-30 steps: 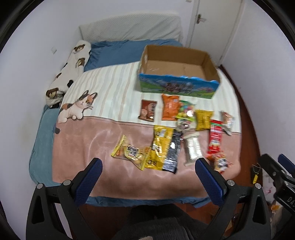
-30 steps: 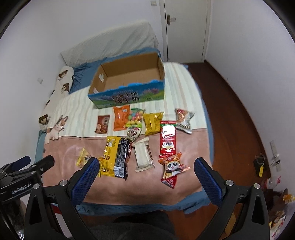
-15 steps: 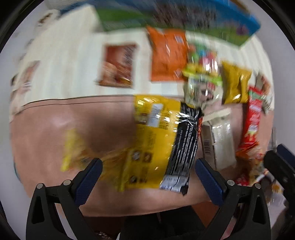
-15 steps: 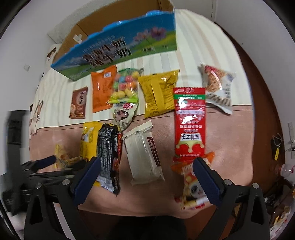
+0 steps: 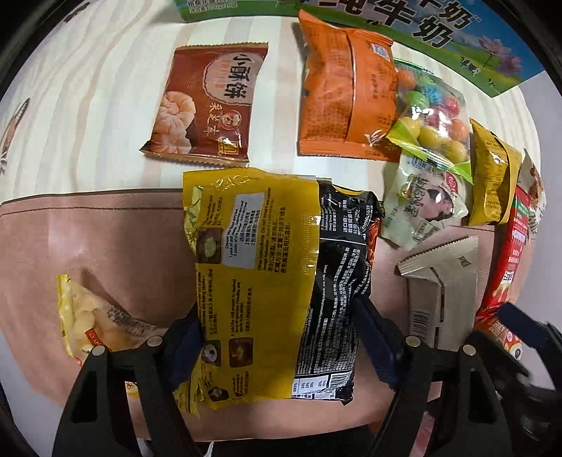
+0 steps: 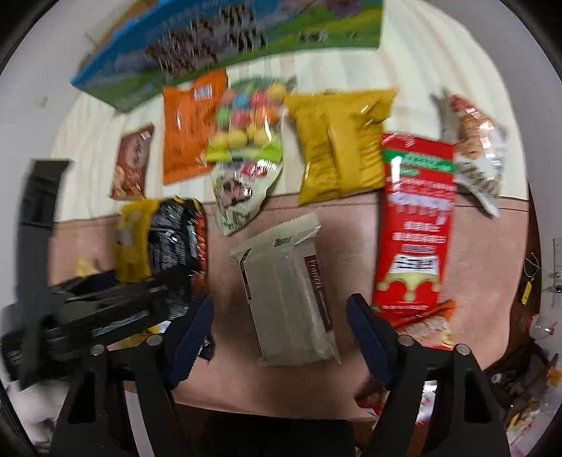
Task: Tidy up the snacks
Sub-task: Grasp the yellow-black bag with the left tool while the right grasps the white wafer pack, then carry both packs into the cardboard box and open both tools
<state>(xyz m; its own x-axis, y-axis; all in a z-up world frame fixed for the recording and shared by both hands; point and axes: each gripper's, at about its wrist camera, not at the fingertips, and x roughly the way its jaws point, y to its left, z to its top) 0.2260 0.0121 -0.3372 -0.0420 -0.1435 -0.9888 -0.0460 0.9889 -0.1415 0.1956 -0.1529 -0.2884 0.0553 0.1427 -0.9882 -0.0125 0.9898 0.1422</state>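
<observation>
Several snack packets lie on the bed in front of a blue-and-green cardboard box (image 5: 421, 24). My left gripper (image 5: 281, 337) points down over a yellow noodle packet (image 5: 253, 274) and the black packet (image 5: 340, 267) beside it. Its jaws are closing, with both packets between them and the blue pads at their outer edges. My right gripper (image 6: 279, 334) hangs over a beige wafer packet (image 6: 288, 291), jaws closing, with a gap on each side of the packet. The left gripper's black body (image 6: 87, 309) shows blurred at the left of the right wrist view.
Near the box lie a brown pastry packet (image 5: 210, 102), an orange bag (image 5: 340, 88), a candy bag (image 5: 435, 116) and a small yellow bag (image 6: 340, 147). A long red packet (image 6: 414, 225) lies to the right of the beige one. The bed's front edge is just below the grippers.
Both grippers have dropped from high above the bed to just over the snacks, tipping from a slanted view to straight down. Both pairs of jaws have narrowed.
</observation>
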